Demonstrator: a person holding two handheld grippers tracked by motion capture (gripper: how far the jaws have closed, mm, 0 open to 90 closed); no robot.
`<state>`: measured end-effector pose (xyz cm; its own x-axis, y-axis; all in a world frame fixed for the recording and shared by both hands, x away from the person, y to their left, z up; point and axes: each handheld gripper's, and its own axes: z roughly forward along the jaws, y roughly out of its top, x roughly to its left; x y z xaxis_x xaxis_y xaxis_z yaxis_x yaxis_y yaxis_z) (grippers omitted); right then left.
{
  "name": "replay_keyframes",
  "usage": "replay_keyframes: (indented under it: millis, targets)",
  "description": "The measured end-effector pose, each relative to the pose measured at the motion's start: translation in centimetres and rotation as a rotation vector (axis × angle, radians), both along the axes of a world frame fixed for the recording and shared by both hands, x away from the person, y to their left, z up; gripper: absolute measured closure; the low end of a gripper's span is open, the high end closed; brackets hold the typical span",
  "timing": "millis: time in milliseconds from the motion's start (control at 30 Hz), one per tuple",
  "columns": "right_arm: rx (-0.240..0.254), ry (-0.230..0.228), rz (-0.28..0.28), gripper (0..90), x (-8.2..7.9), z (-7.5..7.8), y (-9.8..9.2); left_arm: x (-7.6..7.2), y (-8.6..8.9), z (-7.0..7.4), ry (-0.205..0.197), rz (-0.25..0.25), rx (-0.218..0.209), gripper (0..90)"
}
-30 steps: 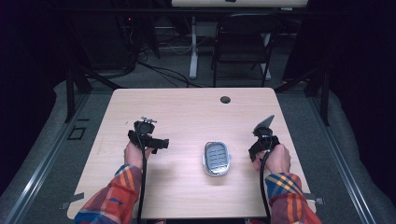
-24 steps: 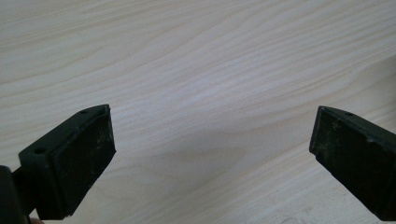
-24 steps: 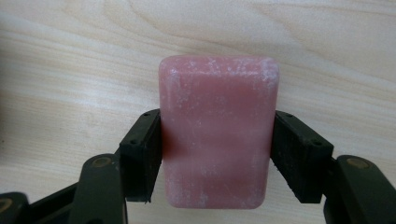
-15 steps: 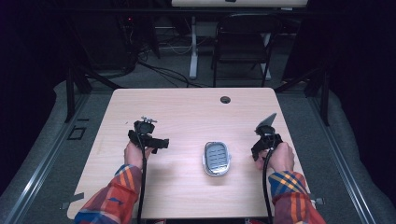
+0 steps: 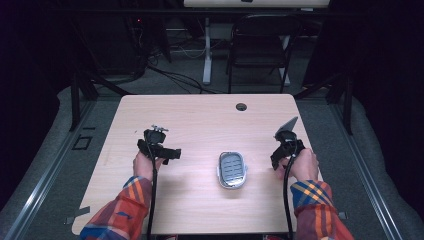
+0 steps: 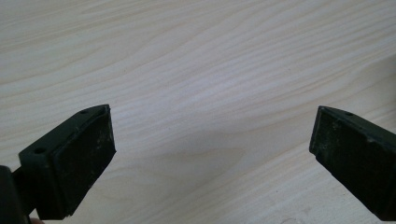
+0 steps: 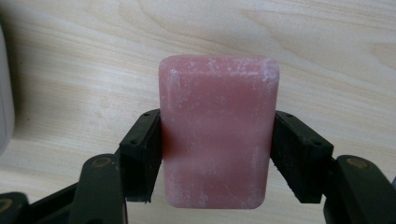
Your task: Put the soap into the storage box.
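A pink soap bar [image 7: 217,135] with whitish scuffs stands clamped between the pads of my right gripper [image 7: 217,115], just above the wooden table [image 5: 200,115]. From above, that right gripper [image 5: 278,158] sits near the table's right edge, to the right of a grey oval soap dish [image 5: 232,185] with a ridged insert. The dish's pale rim [image 7: 4,102] shows at the left border of the right gripper view. My left gripper [image 6: 213,112] stands wide open over bare wood with nothing between its pads. Seen from above, the left gripper [image 5: 172,153] is left of the dish.
A round cable hole [image 5: 241,106] is set near the table's far edge. Beyond the table stand a black folding chair [image 5: 262,45] and a white desk leg [image 5: 206,50] among floor cables. The person's plaid sleeves [image 5: 127,210] come in from the near edge.
My right hand has drifted slightly to the right with the soap bar still held. The left hand and the dish have stayed put.
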<state>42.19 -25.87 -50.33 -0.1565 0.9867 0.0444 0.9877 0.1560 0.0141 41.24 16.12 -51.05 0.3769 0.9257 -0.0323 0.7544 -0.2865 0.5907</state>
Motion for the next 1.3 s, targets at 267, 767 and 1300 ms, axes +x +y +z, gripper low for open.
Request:
replay_keyframes:
  millis: [267, 767, 1300]
  targets:
    - [-0.007, -0.001, 0.012, 37.5, 0.0, 1.1, 0.5, 0.1, 0.1, 0.0, 0.002, -0.002, -0.004, 0.1]
    - [0.002, -0.018, 0.04, 37.5, 0.2, 3.3, 1.5, 0.1, 0.0, 0.0, 0.001, -0.004, -0.004, 0.1]
    - [-0.011, -0.042, 0.069, 37.5, -0.1, 5.7, 2.4, 0.1, 0.0, 0.0, 0.0, -0.01, -0.001, 0.0]
